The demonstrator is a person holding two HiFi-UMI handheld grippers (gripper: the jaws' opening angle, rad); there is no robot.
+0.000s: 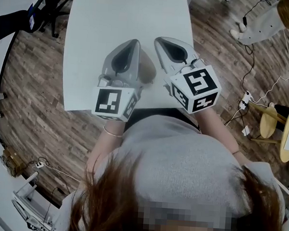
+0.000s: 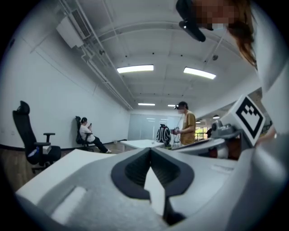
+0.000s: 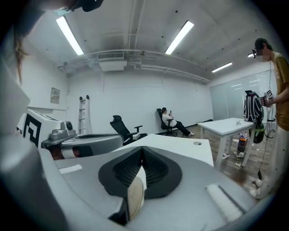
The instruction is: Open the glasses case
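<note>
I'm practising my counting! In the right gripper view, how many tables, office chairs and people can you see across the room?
Tables: 2
Office chairs: 2
People: 2
Total: 6

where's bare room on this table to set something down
The white table is bare from the gripper tips to its far edge, and along its left edge beside the left gripper. Crowded only at the near edge, where the right gripper hangs beside it.

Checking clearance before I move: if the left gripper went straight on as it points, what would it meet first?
Probably nothing near: the left gripper, shut and empty, points level over the white table; farther depth is unclear.
</note>
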